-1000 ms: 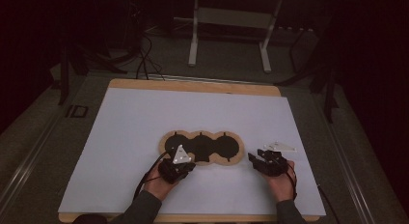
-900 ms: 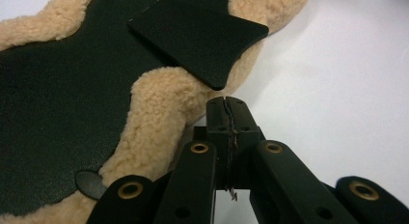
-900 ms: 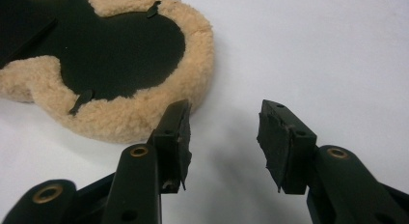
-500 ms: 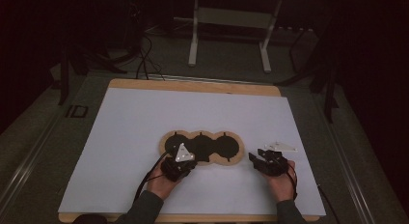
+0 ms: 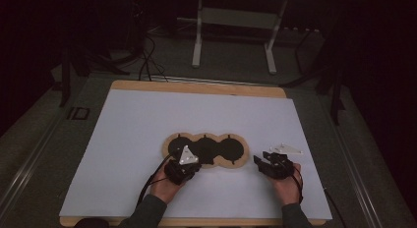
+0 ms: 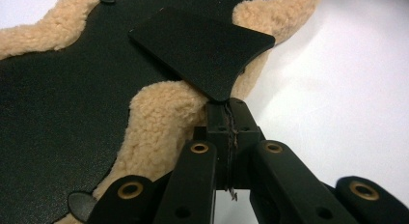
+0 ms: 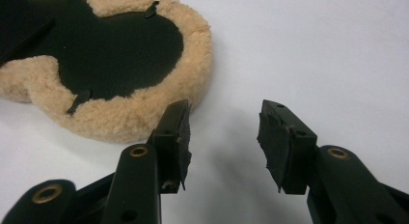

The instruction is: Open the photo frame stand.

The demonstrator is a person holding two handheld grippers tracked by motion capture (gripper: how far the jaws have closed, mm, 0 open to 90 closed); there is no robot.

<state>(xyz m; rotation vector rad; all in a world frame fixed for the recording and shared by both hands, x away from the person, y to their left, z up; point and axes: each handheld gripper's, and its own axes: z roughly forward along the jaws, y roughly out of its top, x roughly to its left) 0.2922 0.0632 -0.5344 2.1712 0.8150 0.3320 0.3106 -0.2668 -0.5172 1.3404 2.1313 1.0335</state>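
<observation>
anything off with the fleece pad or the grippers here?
Yes: a black flap stands lifted off the black face of the fleece-edged pad, pinched at its tip by the shut left gripper. The right gripper pads look frayed; it is open, holding nothing.

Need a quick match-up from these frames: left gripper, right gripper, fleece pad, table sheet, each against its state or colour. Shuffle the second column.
1. left gripper
2. right gripper
3. fleece pad
4. table sheet

a. plain white
b. jaws apart, nothing between them
c. tan fleece rim, black three-lobed centre
d. shut on the black flap

Pairs: 1-d, 2-b, 3-c, 4-a
</observation>
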